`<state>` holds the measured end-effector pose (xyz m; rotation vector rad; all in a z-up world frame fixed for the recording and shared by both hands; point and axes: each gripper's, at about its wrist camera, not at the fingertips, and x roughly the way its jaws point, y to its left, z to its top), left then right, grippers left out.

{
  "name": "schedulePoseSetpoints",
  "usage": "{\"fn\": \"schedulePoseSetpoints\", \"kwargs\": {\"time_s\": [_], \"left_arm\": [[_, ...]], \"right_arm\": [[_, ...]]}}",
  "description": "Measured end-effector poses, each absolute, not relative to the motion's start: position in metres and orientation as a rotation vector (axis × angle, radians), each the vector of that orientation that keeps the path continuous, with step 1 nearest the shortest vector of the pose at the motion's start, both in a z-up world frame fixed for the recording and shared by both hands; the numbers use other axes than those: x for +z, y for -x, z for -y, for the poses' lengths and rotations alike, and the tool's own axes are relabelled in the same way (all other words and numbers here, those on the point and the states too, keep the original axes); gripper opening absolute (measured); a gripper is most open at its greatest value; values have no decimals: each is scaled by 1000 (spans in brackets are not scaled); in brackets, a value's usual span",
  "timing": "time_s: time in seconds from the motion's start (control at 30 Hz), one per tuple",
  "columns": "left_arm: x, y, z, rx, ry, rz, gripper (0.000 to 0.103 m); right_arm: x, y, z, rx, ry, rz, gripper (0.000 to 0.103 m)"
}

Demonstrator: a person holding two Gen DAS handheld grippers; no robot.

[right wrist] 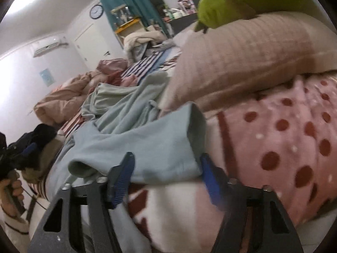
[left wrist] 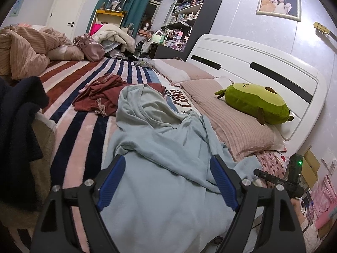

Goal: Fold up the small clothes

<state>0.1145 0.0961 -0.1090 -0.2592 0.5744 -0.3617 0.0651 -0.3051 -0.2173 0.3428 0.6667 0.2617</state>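
Note:
A light blue long-sleeved top [left wrist: 160,147] lies crumpled on the striped bed blanket [left wrist: 84,139], neckline toward the far end. My left gripper [left wrist: 167,164] is open just above its lower body, fingers apart on either side of a fold. In the right wrist view, my right gripper [right wrist: 165,164] is open with a sleeve cuff of the light blue top [right wrist: 147,145] lying between its blue pads [right wrist: 121,181]. The right gripper also shows in the left wrist view [left wrist: 280,181] at the bed's right edge. A dark red lace-trimmed garment [left wrist: 101,94] lies beyond the top.
Ribbed pink pillows [left wrist: 238,126] and a green avocado plush [left wrist: 254,103] lie on the right by the white headboard [left wrist: 263,67]. A pink dotted blanket [right wrist: 284,147] lies under the pillow. Dark navy clothes [left wrist: 16,126] hang at left. A bunched tan duvet [left wrist: 25,50] lies at the far left.

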Motion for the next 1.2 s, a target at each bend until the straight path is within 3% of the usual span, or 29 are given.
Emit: {"fn": "schedulePoseSetpoints", "kwargs": {"time_s": [0.03,0.07,0.43,0.53,0.73,0.87,0.9,0.93,1.0,1.13,1.2], "left_arm": [[-109,-115,-96,-363,259,-574,80],[-109,-114,-96,-364,259,-574,80],[-101,-102,-115,-308,259,-533,80],[-97,-95,-126,-287,264,-514,80],[-99,-85,-142,-273,250,-516,80],[-105,-86,-139,-340,230,-541,80],[-106,-87,-135,-358,230,-547,80],[-109,-89,-131,-377,227,-557,80],[-119,-95,-116,-416,208,-591,80],[-143,-110,-86,-511,182,-672,80],[-156,-120,-69,-545,174,-718,74]], "right_arm": [[-216,-67,303,256,-330,-672,12],[-213,-71,298,256,-315,-675,8],[-132,-46,173,697,-190,-465,6],[-133,-37,116,888,-158,-500,5],[-189,-25,28,1122,-127,-717,4],[-220,-24,11,1151,-110,-869,7],[-219,-22,12,1147,-96,-870,14],[-216,-21,15,1140,-90,-862,30],[-200,-21,37,1110,-101,-797,47],[-174,-32,92,988,-168,-703,48],[-168,-39,125,887,-191,-662,49]]}}
